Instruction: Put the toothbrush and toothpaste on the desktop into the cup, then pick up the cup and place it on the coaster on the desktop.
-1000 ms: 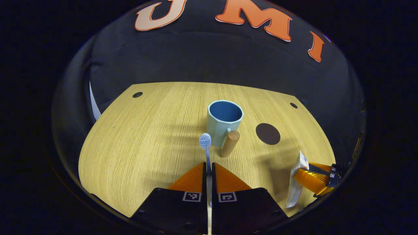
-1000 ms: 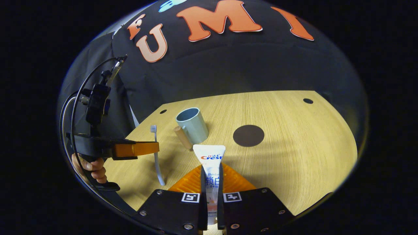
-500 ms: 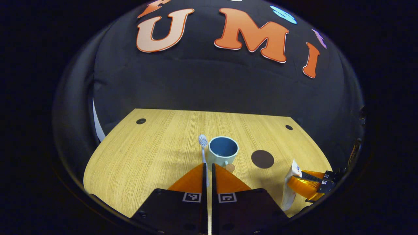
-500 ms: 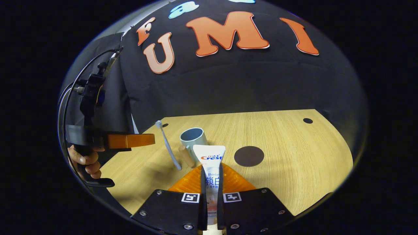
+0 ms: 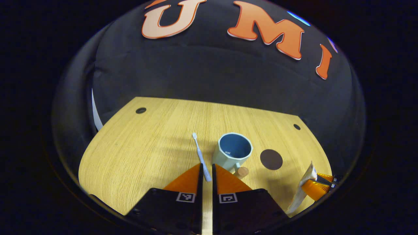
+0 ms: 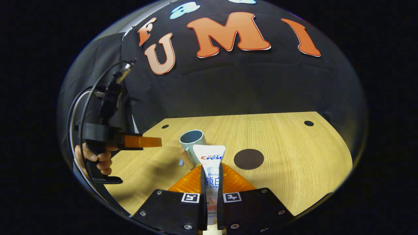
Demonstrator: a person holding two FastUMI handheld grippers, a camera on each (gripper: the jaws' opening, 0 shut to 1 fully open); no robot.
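Firmly — right hand-held gripper (image 6: 211, 182) round toothpaste (image 6: 209, 156)

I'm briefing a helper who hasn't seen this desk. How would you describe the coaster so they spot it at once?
Start from the light wooden desktop in front of the black cloth wall. Find the pale blue cup with the wooden handle standing near the middle; the coaster lies flat beside it, apart from it and with nothing on it. It is a thin dark brown disc, far larger than the small dark holes near the desk's corners.
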